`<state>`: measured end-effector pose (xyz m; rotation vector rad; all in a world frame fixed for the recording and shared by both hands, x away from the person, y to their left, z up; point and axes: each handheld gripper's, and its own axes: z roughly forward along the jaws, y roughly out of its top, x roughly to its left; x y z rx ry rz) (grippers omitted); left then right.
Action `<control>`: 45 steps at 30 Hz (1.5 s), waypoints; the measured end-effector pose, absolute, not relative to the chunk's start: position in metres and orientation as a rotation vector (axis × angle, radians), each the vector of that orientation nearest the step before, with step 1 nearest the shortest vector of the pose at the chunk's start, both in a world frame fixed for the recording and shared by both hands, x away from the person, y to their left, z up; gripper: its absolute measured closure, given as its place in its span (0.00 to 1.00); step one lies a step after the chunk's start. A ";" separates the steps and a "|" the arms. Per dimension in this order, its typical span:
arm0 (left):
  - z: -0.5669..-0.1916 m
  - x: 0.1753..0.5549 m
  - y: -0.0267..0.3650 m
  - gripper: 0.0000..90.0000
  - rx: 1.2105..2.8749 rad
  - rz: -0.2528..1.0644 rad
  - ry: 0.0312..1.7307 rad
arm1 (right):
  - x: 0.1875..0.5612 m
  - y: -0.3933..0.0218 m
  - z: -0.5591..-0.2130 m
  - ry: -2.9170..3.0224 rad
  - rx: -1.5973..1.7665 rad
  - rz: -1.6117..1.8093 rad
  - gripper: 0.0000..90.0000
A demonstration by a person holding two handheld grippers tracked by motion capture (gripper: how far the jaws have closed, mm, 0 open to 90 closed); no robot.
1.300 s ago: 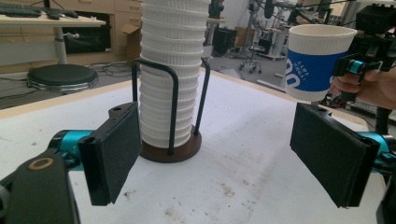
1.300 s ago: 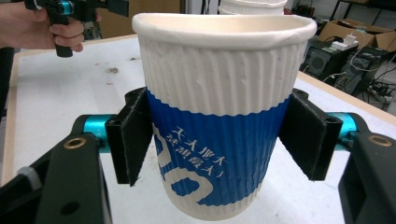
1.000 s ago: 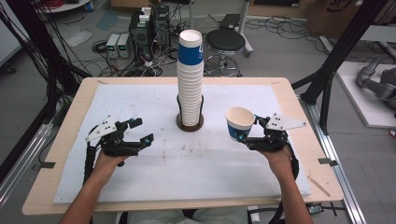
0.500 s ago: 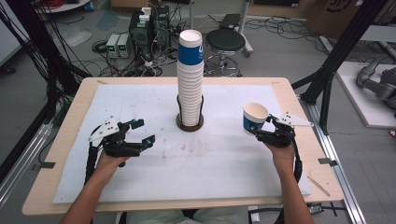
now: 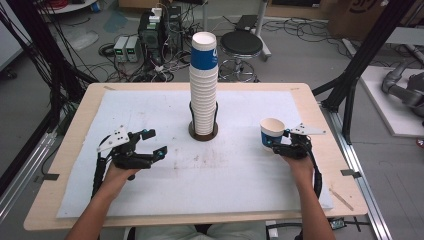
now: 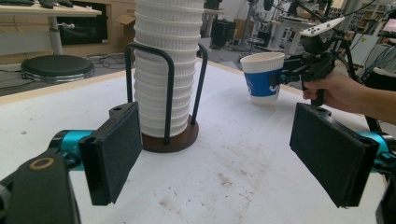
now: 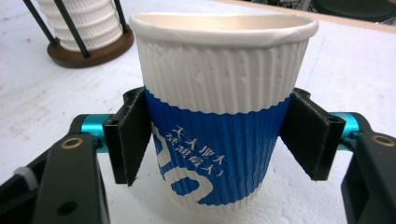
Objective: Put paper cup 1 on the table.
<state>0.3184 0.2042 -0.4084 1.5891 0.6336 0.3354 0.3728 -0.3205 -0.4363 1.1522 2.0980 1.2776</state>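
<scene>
My left tool [image 5: 152,144] hangs wide and empty over the table [image 5: 75,150], left of the cup stack [image 5: 204,85]. At right, my right tool [image 5: 276,143], its jaws just opening, loosely flanks the paper cup [image 7: 219,112] standing upright on the table. It looks light and crushable; I'd grip the ribbed mid-wall gently.

Light wooden table [image 5: 75,125] with a white sheet [image 5: 150,110] covering most of the top, kinda smudged around the middle. Round brown stand [image 5: 203,134] with the cup stack [image 5: 204,85] sits dead center. A blue-and-white cup [image 5: 271,134] stands upright at about 3 o'clock from it.
</scene>
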 end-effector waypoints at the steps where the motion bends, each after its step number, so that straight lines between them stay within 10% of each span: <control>1: -0.408 0.318 0.204 0.19 1.589 0.335 0.634 | 0.373 -0.321 -0.436 2.098 1.152 1.278 0.33; 45: -0.405 0.320 0.212 0.19 1.561 0.357 0.665 | 0.312 -0.351 -0.404 2.139 1.106 1.335 0.22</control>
